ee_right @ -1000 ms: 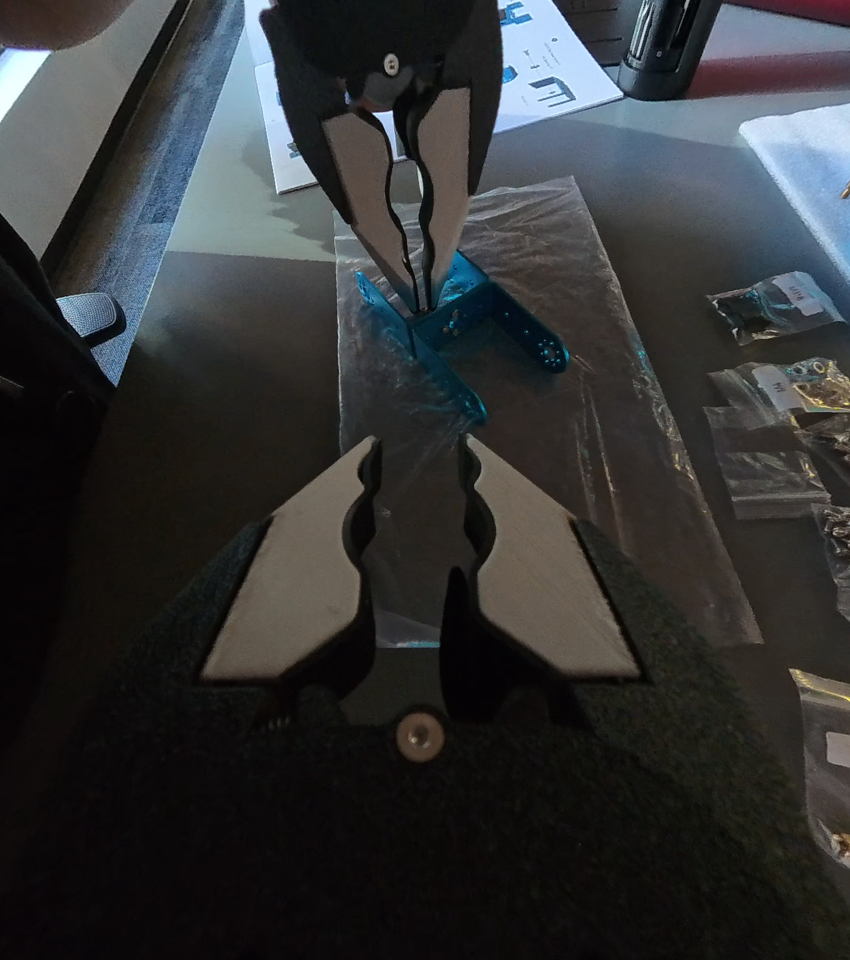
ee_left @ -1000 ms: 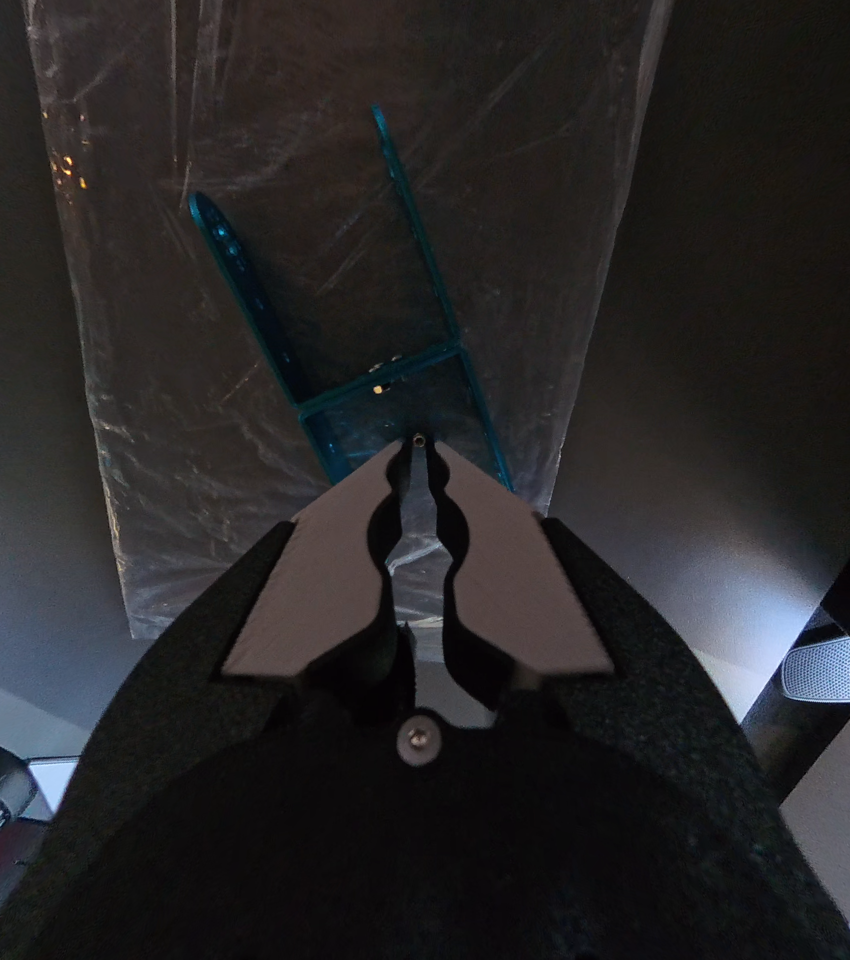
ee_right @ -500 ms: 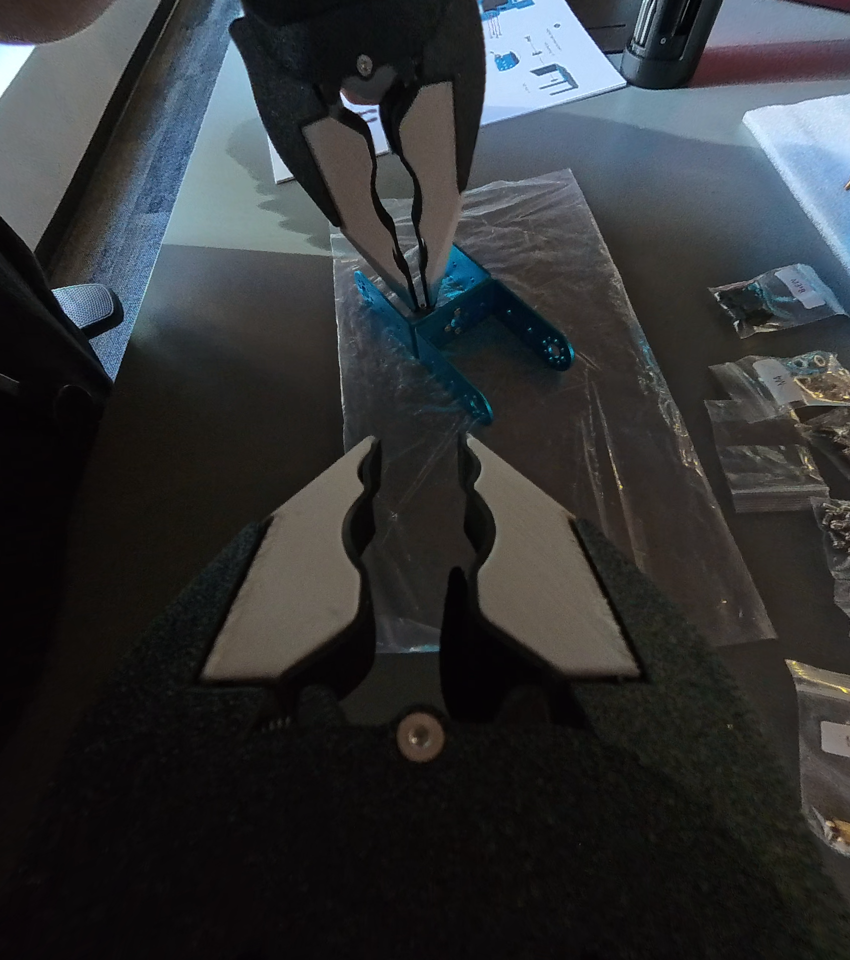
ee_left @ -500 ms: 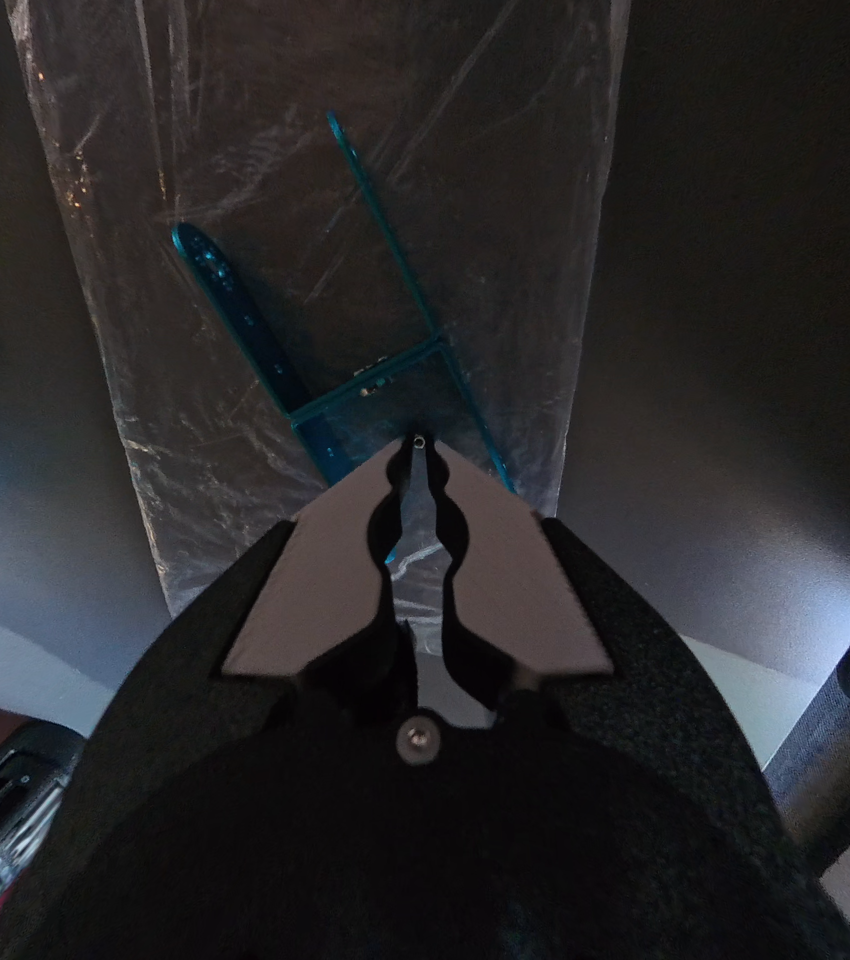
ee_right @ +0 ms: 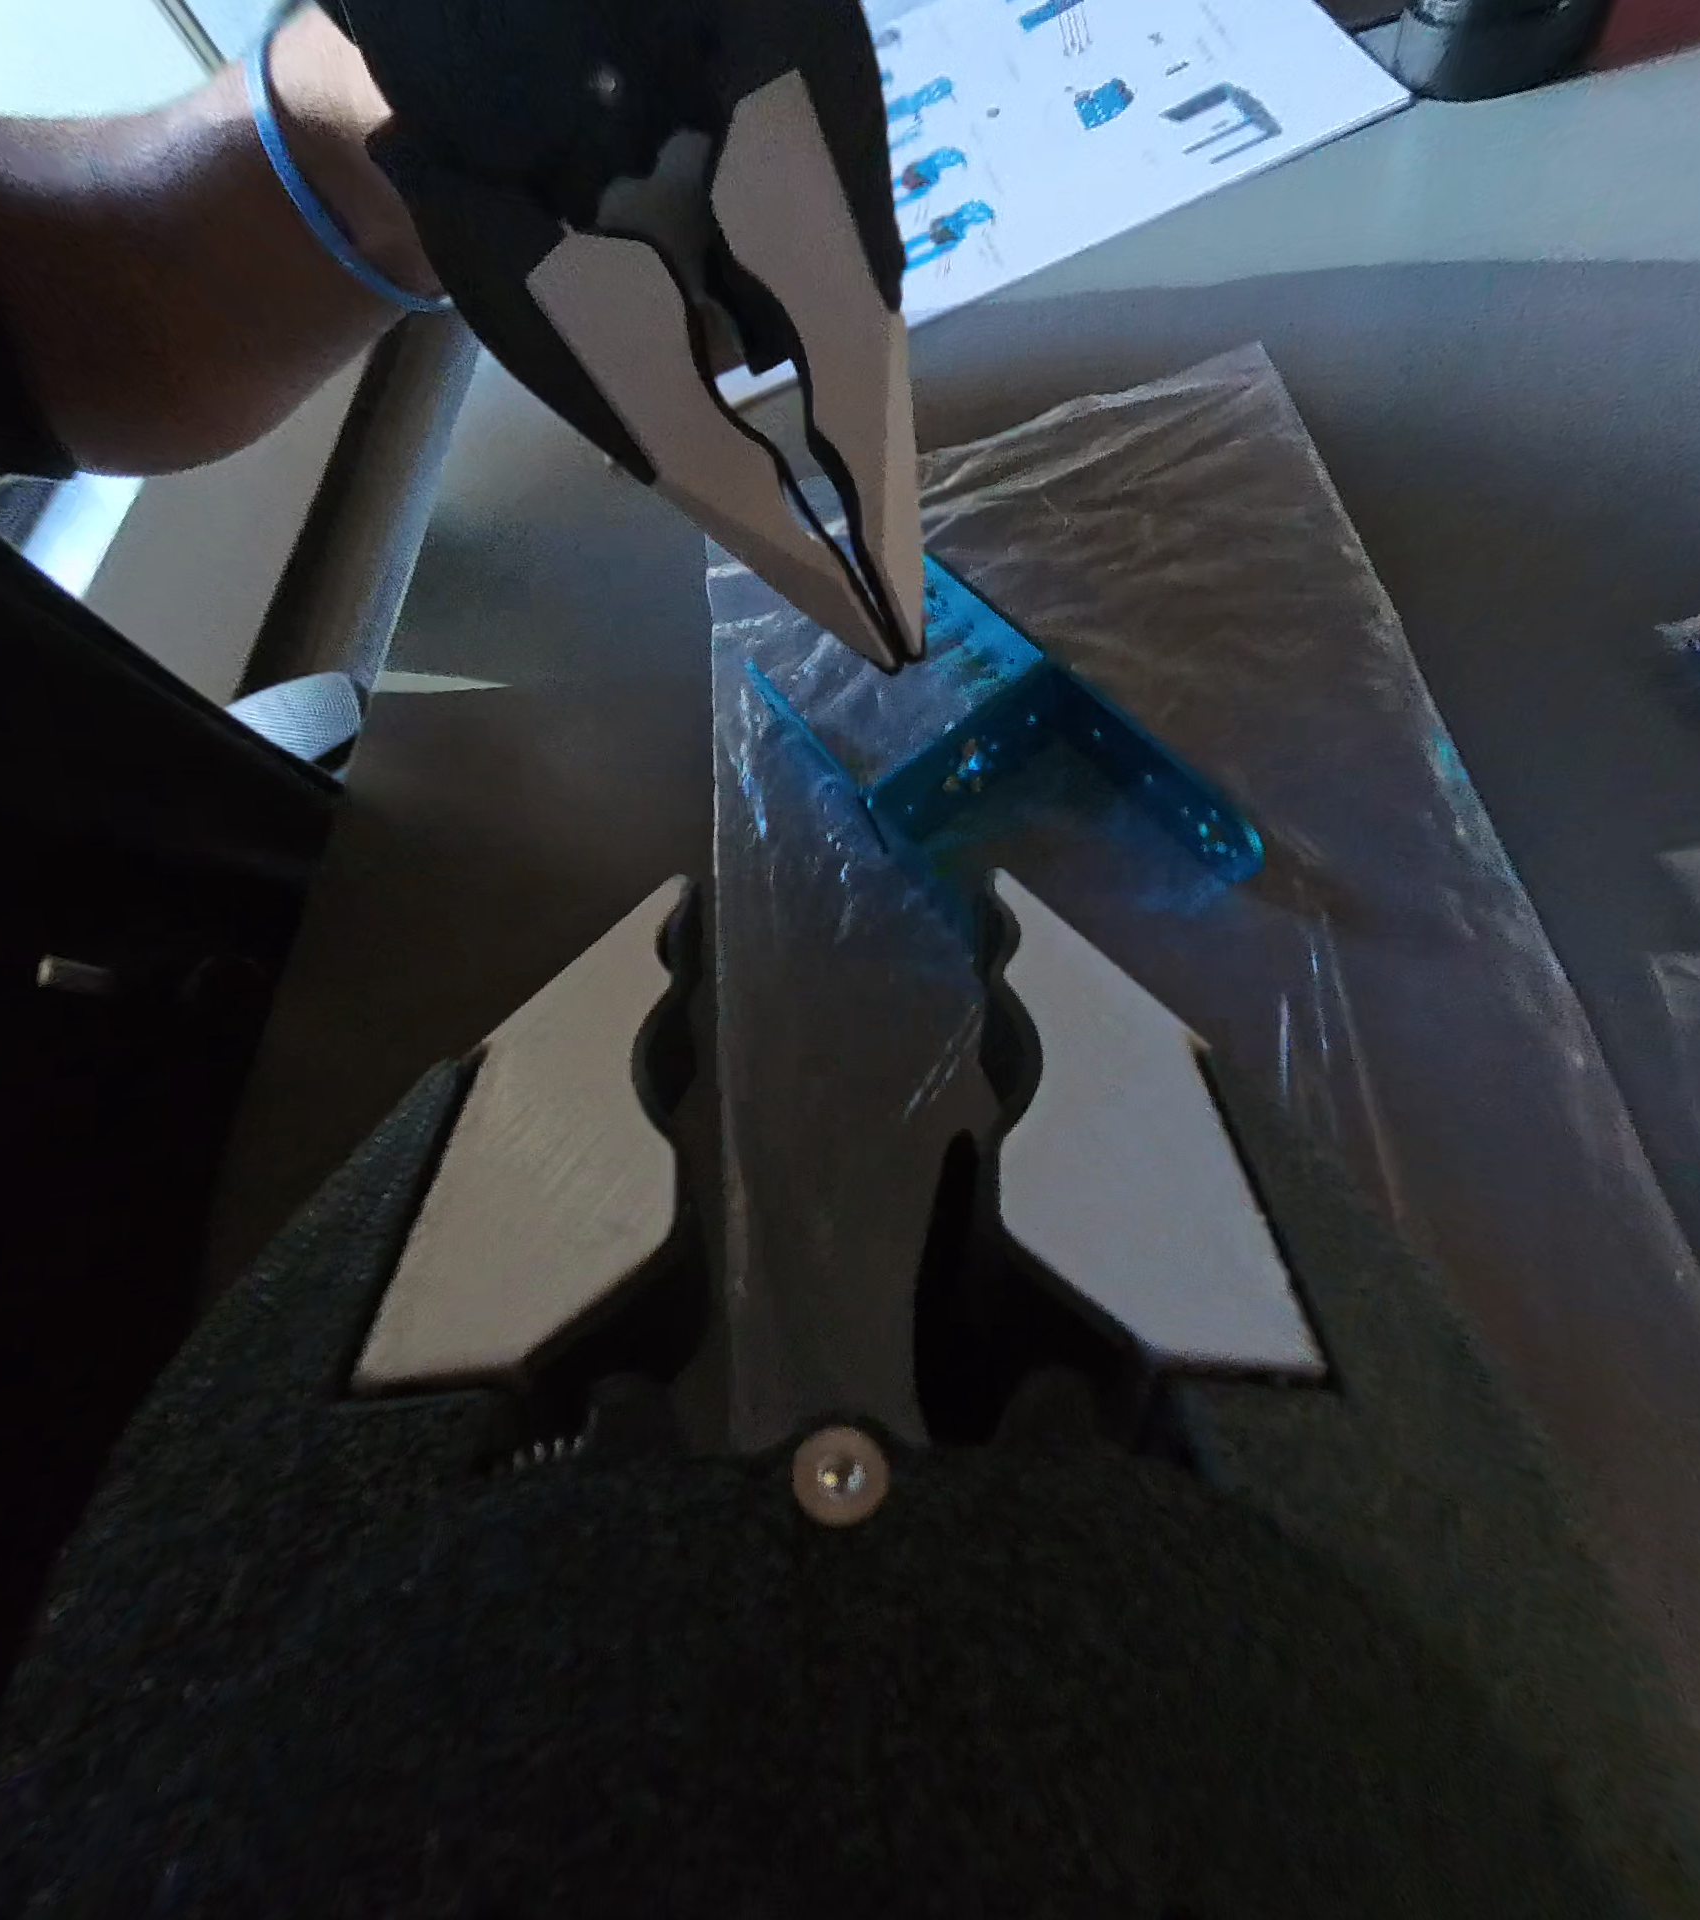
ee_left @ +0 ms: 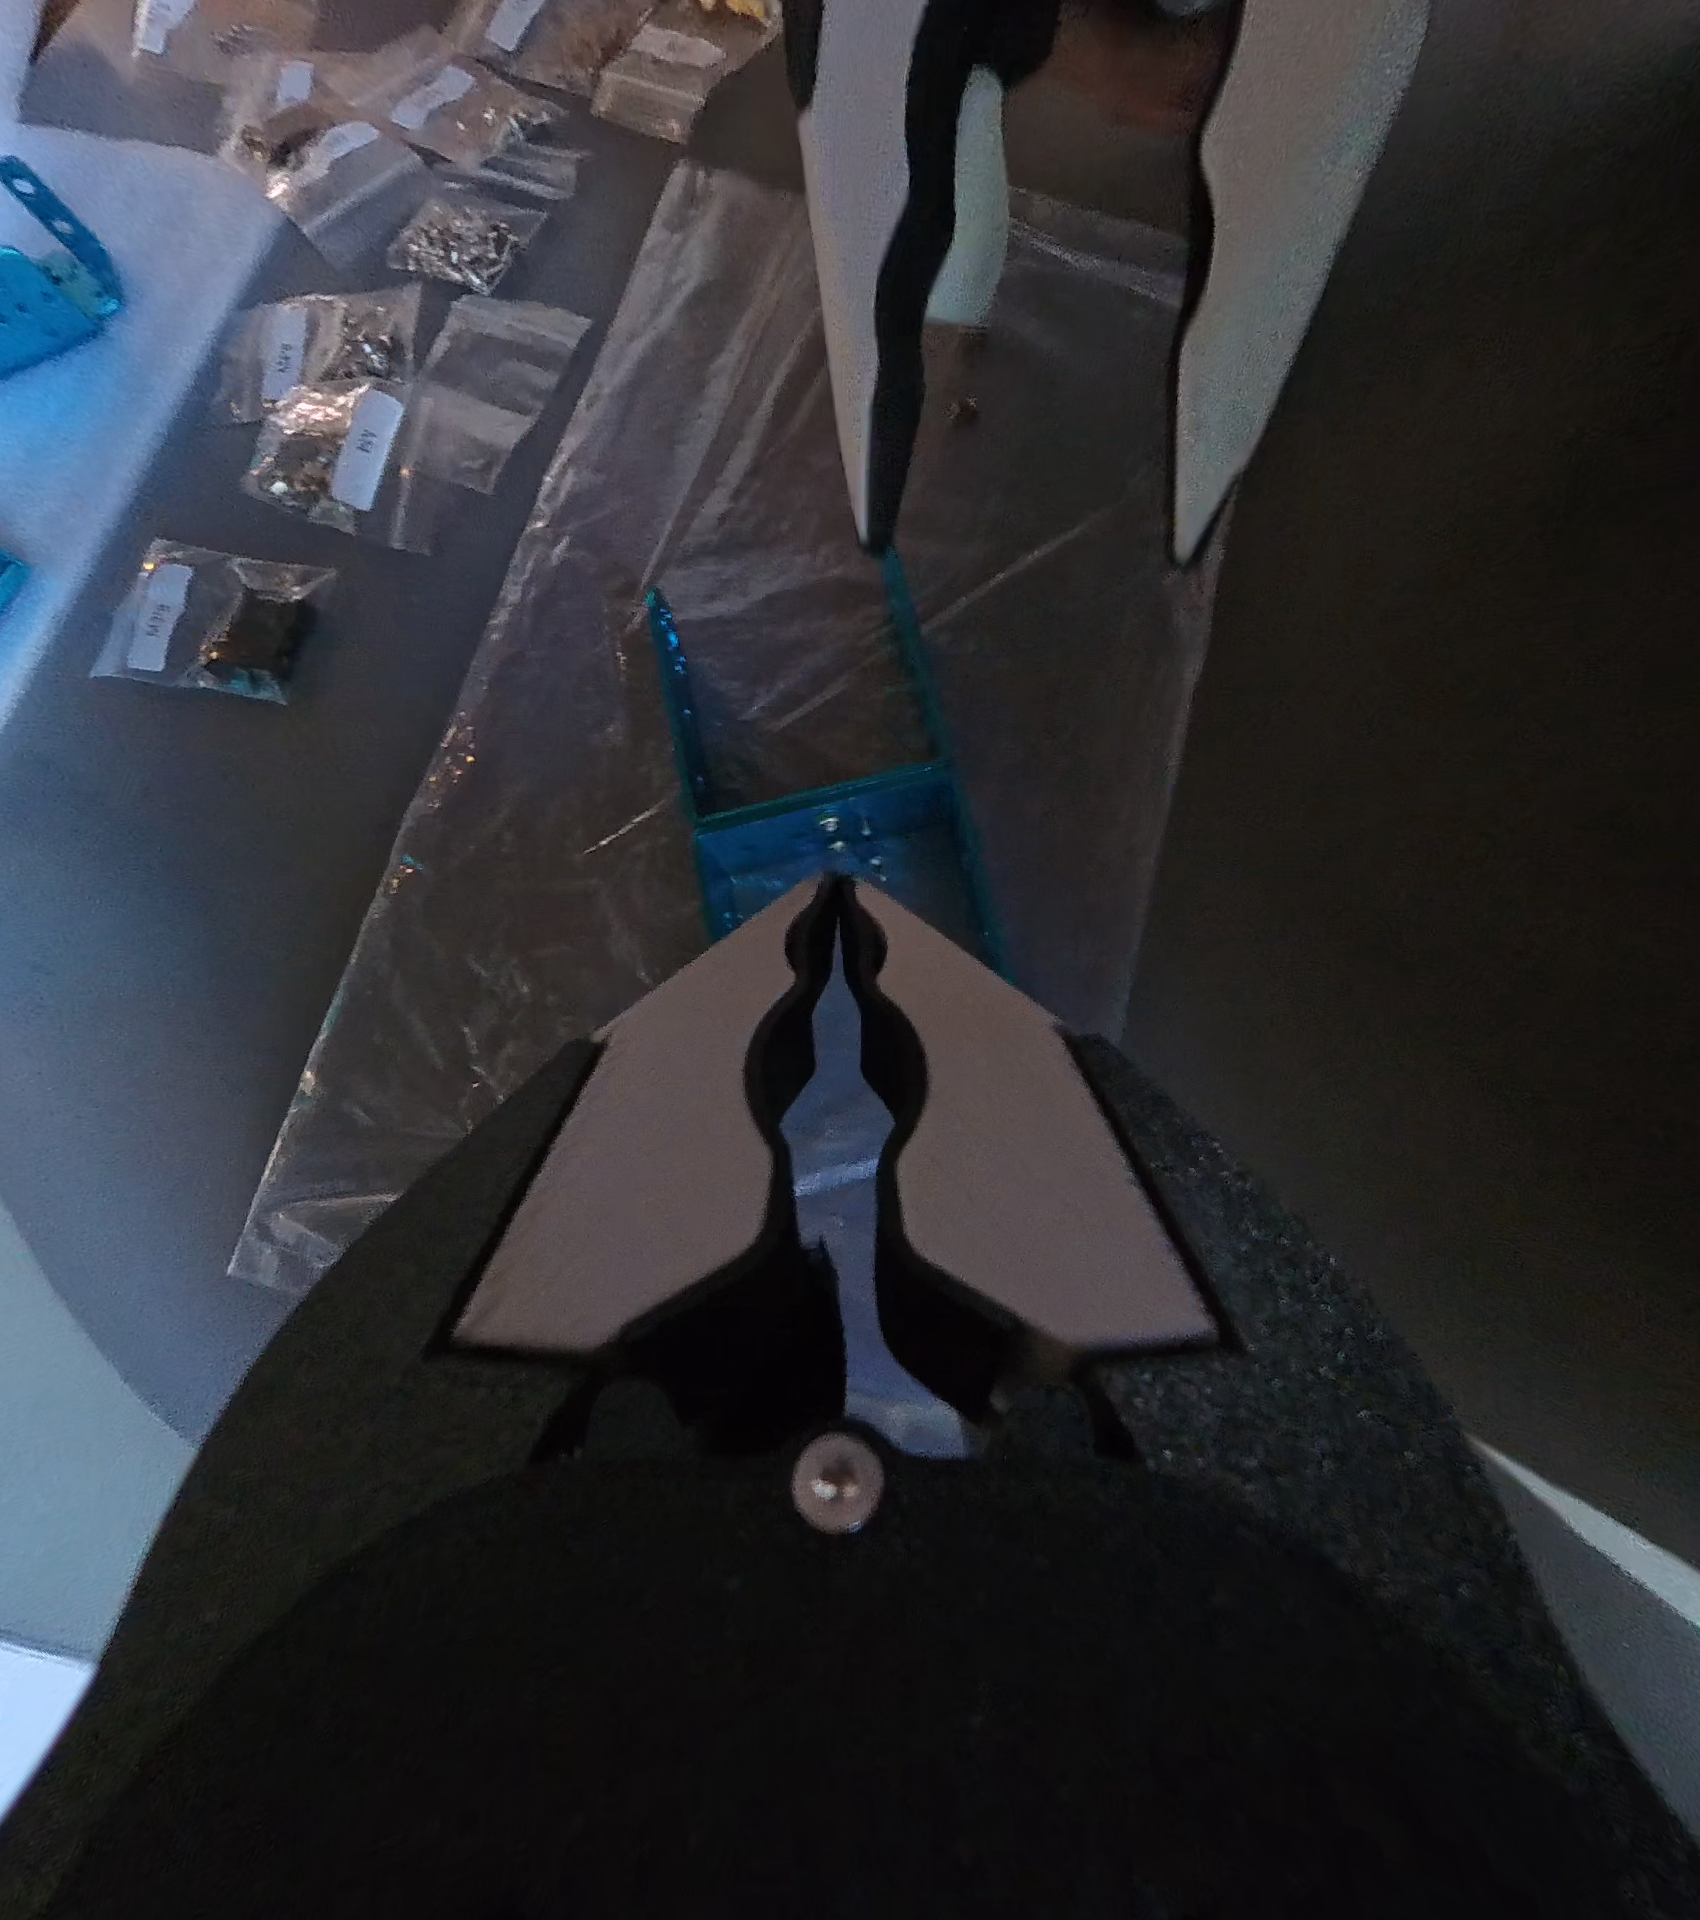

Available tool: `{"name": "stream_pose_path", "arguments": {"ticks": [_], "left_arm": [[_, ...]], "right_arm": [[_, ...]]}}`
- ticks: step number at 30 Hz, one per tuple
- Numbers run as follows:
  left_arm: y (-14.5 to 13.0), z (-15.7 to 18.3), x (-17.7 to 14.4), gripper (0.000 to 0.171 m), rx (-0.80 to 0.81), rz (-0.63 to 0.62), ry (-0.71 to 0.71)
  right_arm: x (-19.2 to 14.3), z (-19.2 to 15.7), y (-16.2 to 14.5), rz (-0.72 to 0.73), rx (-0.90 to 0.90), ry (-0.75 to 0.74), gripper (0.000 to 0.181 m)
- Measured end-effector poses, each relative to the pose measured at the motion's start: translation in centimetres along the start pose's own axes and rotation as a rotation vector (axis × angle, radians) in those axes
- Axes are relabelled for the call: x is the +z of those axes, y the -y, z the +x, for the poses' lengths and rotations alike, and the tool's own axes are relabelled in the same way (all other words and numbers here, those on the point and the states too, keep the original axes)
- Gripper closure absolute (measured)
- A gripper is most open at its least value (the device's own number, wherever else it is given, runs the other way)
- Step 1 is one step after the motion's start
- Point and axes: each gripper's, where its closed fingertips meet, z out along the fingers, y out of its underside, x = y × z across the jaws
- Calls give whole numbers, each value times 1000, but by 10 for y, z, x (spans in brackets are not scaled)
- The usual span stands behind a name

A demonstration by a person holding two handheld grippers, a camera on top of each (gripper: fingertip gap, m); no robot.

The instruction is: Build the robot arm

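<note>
We are pressing our left gripper (ee_left: 838,883), tips pinched together, onto the cross-plate of the blue U-shaped metal bracket (ee_left: 830,831), which is lying on a clear plastic bag (ee_left: 555,831) on the dark table (ee_left: 150,883). Our right gripper (ee_right: 835,894), fingers spread apart, is hovering around the bracket's near arm. Small hardware bags (ee_left: 326,457) are lying nearby.

A dark grey table (ee_right: 1552,436) fills the room view, pale floor (ee_right: 191,540) beyond its left edge, daylight falling there.
</note>
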Motion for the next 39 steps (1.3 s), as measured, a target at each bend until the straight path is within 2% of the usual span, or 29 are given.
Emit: {"name": "stream_pose_path", "arguments": {"ticks": [4,6,10,14,24,30,36,39], "left_arm": [[-5,5,1,171,-19,1,-29],[-10,6,4,167,-10,-24,-29],[-13,9,16,157,30,-87,-63],[-12,8,25,159,79,-153,-87],[-12,11,28,167,86,-295,-142],[-12,12,28,168,89,-324,-148],[-14,7,25,168,70,-246,-139],[-9,7,19,168,-9,-144,-160]], "right_arm": [[17,5,3,-105,-57,-44,133],[22,8,-1,-165,-99,-63,140],[32,9,-6,-229,-144,-65,141],[32,13,-21,-319,-196,-94,144],[32,0,-26,-277,-143,-25,148],[33,-1,-25,-247,-120,-20,149],[37,0,-16,-178,-46,3,133],[41,0,-13,-170,-52,-3,132]]}}
